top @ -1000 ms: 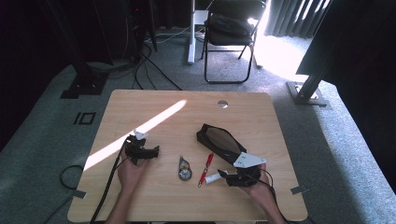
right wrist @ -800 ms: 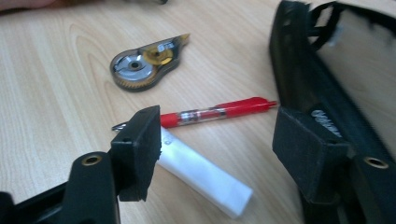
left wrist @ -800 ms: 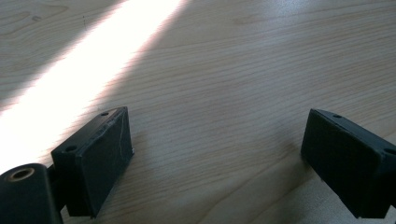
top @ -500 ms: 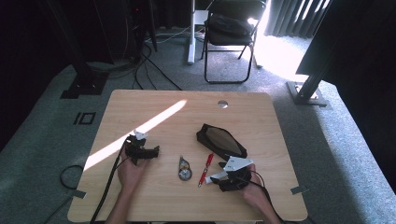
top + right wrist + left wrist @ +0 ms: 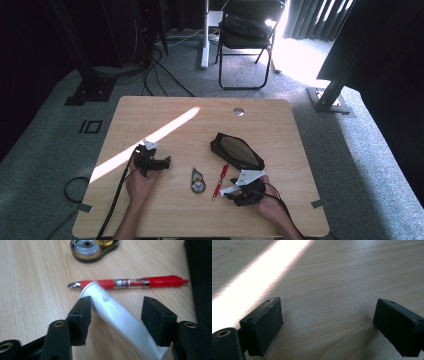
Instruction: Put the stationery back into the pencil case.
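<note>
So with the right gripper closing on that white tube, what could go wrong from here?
The white tube lies slanted between the right gripper's jaws, which have just been closing; one pad seems to touch it, so it may twist or squirt out. Its tip sits against the red pen, which could get nudged and roll.

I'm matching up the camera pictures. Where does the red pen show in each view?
High view: the red pen lies low on the table, just left of the right gripper.
Right gripper view: it lies across the upper middle, beyond a white tube between the jaws.
Left gripper view: bare wood between the jaws.
Shared landmark: the round geared tool beside the pen.
</note>
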`<state>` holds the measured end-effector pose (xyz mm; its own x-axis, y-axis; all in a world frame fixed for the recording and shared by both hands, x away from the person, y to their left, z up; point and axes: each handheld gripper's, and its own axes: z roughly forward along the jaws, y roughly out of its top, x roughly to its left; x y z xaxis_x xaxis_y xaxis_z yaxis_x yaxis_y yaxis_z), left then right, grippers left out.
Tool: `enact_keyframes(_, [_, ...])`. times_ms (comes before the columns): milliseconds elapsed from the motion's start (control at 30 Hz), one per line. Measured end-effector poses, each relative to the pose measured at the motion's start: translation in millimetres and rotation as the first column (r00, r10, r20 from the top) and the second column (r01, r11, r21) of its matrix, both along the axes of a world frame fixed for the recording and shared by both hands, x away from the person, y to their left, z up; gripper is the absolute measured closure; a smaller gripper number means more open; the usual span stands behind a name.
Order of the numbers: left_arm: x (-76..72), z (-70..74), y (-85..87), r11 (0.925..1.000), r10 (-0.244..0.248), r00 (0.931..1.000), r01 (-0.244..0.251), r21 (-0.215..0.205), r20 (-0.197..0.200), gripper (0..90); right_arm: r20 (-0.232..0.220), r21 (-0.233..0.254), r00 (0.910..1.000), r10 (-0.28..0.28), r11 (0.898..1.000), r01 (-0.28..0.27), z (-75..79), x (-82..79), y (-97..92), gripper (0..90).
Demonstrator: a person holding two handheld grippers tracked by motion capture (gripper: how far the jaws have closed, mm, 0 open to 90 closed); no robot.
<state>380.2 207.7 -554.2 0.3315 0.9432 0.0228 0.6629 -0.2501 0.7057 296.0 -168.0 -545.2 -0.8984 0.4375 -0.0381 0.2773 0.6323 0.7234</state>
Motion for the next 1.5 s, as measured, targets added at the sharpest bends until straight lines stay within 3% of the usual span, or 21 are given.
enact_keyframes(200, [0.0, 0.0, 0.0, 1.0, 0.0, 1.0, 0.0, 0.0, 0.0, 8.9, -0.016, -0.009, 0.9996, 0.025, 1.0, -0.025, -1.2, 1.7, -2.7, 50.3])
enact_keyframes(567, [0.0, 0.0, 0.0, 1.0, 0.0, 1.0, 0.0, -0.001, 0.0, 8.9, -0.021, -0.049, 0.9997, 0.013, 0.999, -0.014, -3.3, -1.2, -11.4, 69.3])
enact_keyframes(900, [0.0, 0.0, -0.1, 1.0, 0.0, 1.0, 0.0, -0.001, 0.0, 8.9, -0.039, -0.051, 0.9952, -0.09, 0.995, 0.088, -2.5, 1.4, -24.3, 70.1])
enact_keyframes(1233, [0.0, 0.0, 0.0, 1.0, 0.0, 1.0, 0.0, 0.0, 0.0, 8.9, -0.055, -0.074, 0.9897, -0.132, 0.989, 0.128, -0.2, 0.6, -24.3, 70.1])
enact_keyframes(1500, [0.0, 0.0, 0.0, 1.0, 0.0, 1.0, 0.0, -0.001, 0.0, 8.9, -0.065, -0.056, 0.9842, -0.164, 0.985, 0.161, -0.9, -3.6, -24.9, 70.7])
